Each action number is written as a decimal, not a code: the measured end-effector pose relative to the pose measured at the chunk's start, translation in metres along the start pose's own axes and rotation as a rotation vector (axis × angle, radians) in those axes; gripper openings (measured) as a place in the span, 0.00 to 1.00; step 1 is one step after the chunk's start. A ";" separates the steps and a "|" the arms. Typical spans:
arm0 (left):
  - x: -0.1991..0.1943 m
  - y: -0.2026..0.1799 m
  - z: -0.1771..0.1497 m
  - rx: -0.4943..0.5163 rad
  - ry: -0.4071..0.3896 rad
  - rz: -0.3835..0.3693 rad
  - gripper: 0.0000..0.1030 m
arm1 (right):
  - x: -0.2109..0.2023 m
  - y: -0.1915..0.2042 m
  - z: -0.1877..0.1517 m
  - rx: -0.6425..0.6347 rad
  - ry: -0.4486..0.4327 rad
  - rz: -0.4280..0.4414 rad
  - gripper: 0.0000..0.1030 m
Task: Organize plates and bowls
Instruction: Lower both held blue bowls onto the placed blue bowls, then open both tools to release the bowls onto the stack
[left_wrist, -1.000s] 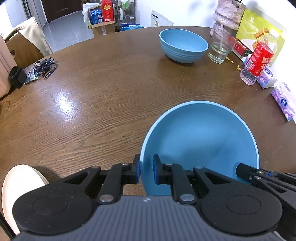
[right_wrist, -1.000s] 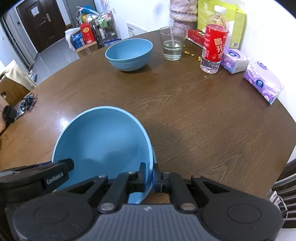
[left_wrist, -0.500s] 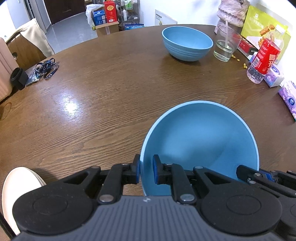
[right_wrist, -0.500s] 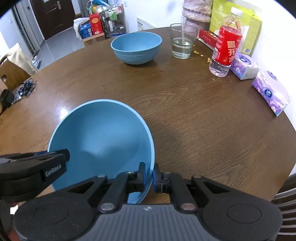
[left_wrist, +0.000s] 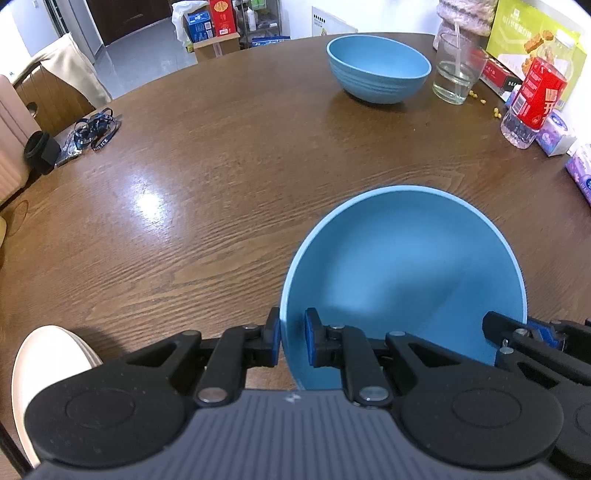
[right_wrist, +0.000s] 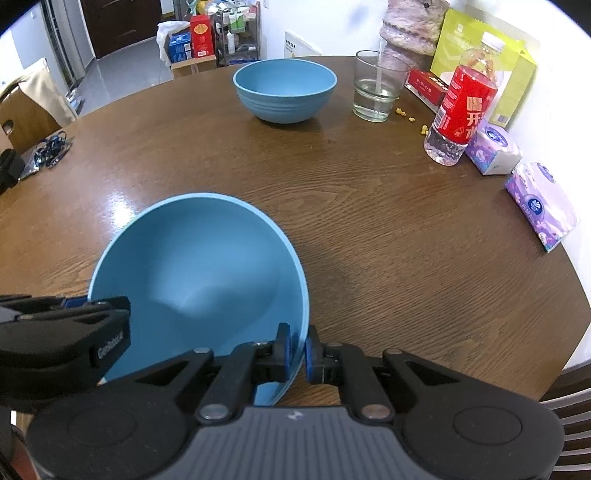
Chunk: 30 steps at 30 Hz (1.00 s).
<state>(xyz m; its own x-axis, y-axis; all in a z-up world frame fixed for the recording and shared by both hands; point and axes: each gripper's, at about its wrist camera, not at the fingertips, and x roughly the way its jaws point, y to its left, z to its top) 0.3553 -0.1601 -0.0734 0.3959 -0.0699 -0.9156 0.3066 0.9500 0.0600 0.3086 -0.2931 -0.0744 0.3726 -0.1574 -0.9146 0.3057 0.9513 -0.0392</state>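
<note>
i look first at the table (left_wrist: 207, 177), round and brown, which fills both views; on its far side stands the far bowl (left_wrist: 378, 68), blue, upright, just beside a glass (left_wrist: 456, 70) with water; a bottle (right_wrist: 460, 114) with red label stands further to the right, near the tissue packs (right_wrist: 539, 205); at the near left edge, low in the left view, i see a white plate (left_wrist: 44, 365), partly hidden behind my own rig.

the held bowl (left_wrist: 402, 280) is the thing in hand; it is blue too, and it hangs above the near part of the table, tilted with its mouth toward the cameras; the left gripper (left_wrist: 292, 338) is clenched on its left rim, one pad outside the wall and one inside; the right gripper (right_wrist: 298, 349) is clamped the same way on the opposite rim; so the bowl sits between my two hands, carried by both.

the relation that matters, i judge, is this: the far bowl lies straight ahead and a little to the right of the held one, well apart from it, with bare table between them; a bowl has no long axis, so only the tilt must be levelled before nesting; the right hand seems the nearer one to the target; the glass so close to it is the risk.
</note>
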 end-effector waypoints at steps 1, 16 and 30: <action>0.000 0.000 0.000 0.001 0.001 0.000 0.14 | 0.000 0.001 0.000 -0.002 0.000 -0.003 0.07; 0.002 0.004 0.000 -0.015 0.017 0.005 0.24 | 0.003 -0.006 -0.001 0.008 0.012 0.001 0.15; -0.023 0.028 -0.004 -0.107 -0.069 -0.040 1.00 | -0.003 -0.043 0.002 0.058 -0.003 0.109 0.84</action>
<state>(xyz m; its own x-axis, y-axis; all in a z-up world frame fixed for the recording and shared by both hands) 0.3514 -0.1313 -0.0522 0.4454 -0.1254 -0.8865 0.2305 0.9728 -0.0218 0.2963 -0.3345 -0.0691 0.4089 -0.0549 -0.9109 0.3133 0.9460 0.0836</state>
